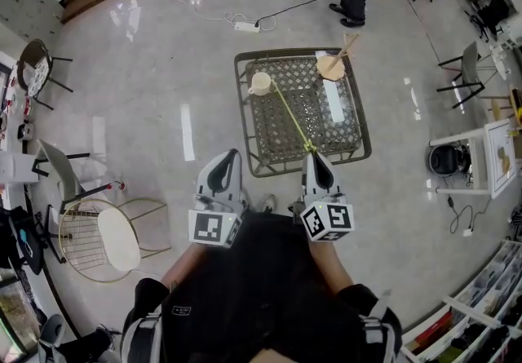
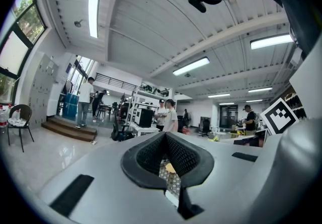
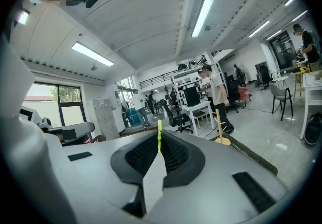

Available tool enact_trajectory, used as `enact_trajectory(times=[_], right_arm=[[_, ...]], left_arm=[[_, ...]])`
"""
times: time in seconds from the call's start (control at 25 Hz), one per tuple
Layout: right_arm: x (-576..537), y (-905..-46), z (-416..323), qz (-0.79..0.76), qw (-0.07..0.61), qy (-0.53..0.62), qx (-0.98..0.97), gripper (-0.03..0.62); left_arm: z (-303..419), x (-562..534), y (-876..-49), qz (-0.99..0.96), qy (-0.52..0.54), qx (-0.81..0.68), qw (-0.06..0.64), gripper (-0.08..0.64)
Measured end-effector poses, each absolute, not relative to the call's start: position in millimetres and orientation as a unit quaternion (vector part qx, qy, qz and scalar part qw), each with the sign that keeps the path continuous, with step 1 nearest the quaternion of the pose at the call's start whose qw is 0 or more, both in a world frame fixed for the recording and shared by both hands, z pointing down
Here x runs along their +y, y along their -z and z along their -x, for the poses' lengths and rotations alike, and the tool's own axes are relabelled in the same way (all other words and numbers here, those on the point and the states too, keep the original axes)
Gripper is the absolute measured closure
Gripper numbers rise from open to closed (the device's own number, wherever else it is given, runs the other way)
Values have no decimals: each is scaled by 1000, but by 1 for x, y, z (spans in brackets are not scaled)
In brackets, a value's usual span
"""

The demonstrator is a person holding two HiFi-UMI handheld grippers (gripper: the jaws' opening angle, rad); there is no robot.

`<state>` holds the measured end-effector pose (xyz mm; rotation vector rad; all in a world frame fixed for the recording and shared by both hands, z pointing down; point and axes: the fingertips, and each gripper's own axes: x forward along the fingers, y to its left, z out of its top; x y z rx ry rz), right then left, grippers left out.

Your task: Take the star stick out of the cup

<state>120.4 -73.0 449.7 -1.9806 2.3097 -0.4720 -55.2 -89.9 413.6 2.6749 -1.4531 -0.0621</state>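
had the star stick (image 1: 287, 112) pinched in the right gripper (image 1: 316, 159), long axis slanting away up-left, far end at the cup (image 1: 261, 82). left gripper (image 1: 228, 159) closed on nothing, sat farther off.

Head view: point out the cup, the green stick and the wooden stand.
cup (image 1: 260, 83): head view, its pale body.
green stick (image 1: 292, 117): head view, middle of its shaft.
wooden stand (image 1: 330, 68): head view, its round base.
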Motion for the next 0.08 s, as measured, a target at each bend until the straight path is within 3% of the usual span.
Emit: enact_trajectory(times=[0.08], right_arm=[[-73,-450,-121,643,32,153,750,572]], left_arm=[[54,-90,-414,-878,21,-476,49,545]])
